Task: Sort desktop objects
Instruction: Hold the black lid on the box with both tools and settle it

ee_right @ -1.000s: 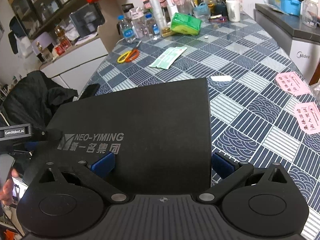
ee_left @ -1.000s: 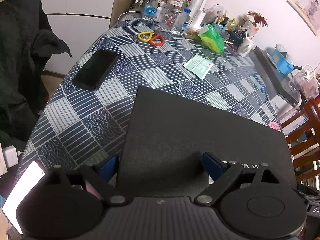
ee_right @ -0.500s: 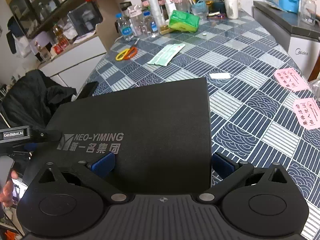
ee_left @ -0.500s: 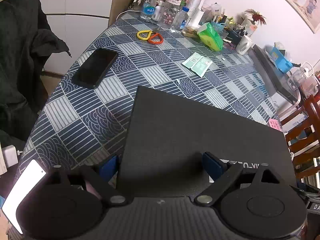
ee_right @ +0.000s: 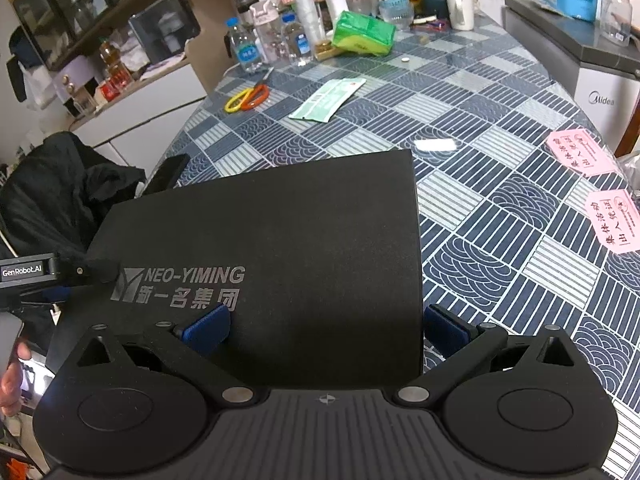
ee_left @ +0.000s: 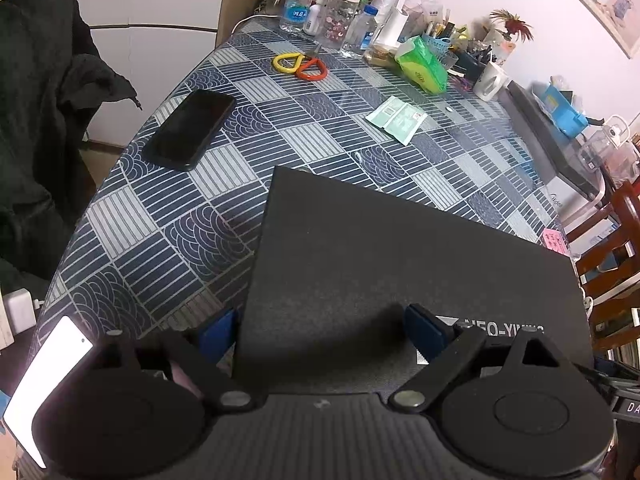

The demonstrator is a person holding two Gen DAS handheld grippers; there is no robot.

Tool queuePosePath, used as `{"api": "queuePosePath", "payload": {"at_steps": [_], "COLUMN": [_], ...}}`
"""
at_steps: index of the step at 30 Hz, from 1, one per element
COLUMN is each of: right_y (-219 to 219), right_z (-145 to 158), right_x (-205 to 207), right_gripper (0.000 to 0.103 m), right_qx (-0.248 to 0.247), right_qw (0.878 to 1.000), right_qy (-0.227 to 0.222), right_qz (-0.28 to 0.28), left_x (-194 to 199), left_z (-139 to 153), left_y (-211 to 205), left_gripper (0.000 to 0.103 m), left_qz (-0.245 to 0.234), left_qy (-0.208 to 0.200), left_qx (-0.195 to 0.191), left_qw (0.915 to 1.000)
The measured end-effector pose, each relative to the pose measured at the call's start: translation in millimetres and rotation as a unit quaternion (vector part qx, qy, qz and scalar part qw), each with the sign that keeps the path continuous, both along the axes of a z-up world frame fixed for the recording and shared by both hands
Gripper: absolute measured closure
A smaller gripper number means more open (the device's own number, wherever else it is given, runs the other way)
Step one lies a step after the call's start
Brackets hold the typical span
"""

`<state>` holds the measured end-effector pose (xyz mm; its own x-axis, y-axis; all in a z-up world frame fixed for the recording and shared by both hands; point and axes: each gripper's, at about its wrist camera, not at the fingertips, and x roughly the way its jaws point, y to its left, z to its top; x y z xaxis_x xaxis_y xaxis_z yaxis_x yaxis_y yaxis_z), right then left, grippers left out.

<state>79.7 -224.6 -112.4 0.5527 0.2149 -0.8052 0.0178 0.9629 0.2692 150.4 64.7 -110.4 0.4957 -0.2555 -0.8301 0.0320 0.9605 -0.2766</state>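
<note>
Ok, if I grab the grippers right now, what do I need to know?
Left gripper: open, straddling the black box's left edge.
Right gripper: open, straddling its right edge. Neither is clamped on it.
Things: the box sits at the near end of the table; phone, scissors, green packet and pink notes lie loose farther out.
Done: nothing looks sorted yet.
Left: everything.
</note>
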Motion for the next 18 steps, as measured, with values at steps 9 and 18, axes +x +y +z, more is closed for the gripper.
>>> {"api": "queuePosePath", "payload": {"at_steps": [9, 18], "right_y": [2, 0], "right_z": [-5, -12], "right_x": [1, 4], "right_gripper": [0.000, 0.000], "right_qx": [-0.006, -0.003], "right_qw": [1.000, 1.000], "right_qy": [0.006, 0.015], "right_qz": [0.004, 0.002], "left_x": [0, 1], "left_z": [-8, -12], "left_y": [-1, -3], "left_gripper": [0.000, 0.000], "left_qz": [0.000, -0.003], "left_qy": [0.005, 0.008], "left_qx": [0.007, 0.014], "left_qw": [1.0000, 0.9999]}}
